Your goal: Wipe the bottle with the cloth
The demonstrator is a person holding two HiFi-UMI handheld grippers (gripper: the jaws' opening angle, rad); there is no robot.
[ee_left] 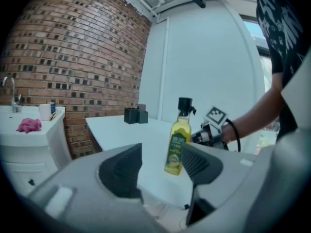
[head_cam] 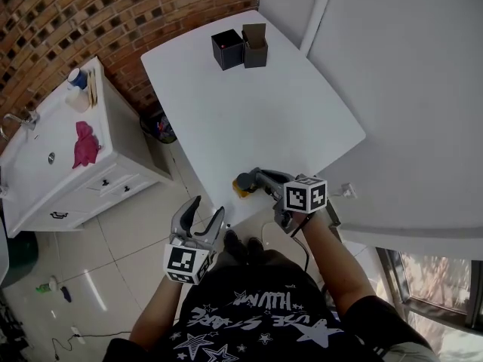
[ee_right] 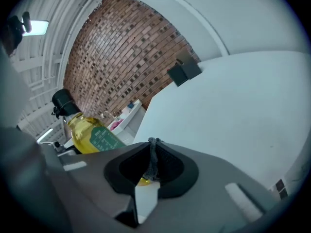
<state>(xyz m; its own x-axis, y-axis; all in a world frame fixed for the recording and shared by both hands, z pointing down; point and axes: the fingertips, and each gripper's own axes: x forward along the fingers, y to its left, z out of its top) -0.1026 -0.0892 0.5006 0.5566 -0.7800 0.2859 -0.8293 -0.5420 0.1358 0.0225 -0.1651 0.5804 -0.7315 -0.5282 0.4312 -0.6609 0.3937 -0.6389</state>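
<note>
So, the white bench (head_cam: 264, 104) takes up most of the head view, with two black boxes (head_cam: 239, 48) at its 12 o'clock end. The sink unit (head_cam: 106, 179) stands off at the bench's 9 o'clock, against the brick wall.

Our left gripper (head_cam: 209, 207) hangs off the bench's 6 o'clock edge, over the floor. Its jaws are spread and there's nothing between them. Its own view just looks through the gap at the bottle further off. Our right gripper (ee_right: 153, 144) has its jaws pressed together on nothing, parked right beside the bottle at roughly its 3 o'clock.

The bottle (head_cam: 242, 185), yellow oil with a black cap, stands upright on the bench close to that 6 o'clock edge. The pink cloth (head_cam: 84, 145) is lying on top of the sink unit, well apart from both grippers.

Our read is that the wiping hasn't started. The bottle's in place, but nobody's got the cloth. The next move looks like sending the spread left jaws over to the sink unit to pinch the cloth. The right jaws would need to open and steady the bottle so it doesn't tip near that edge.
</note>
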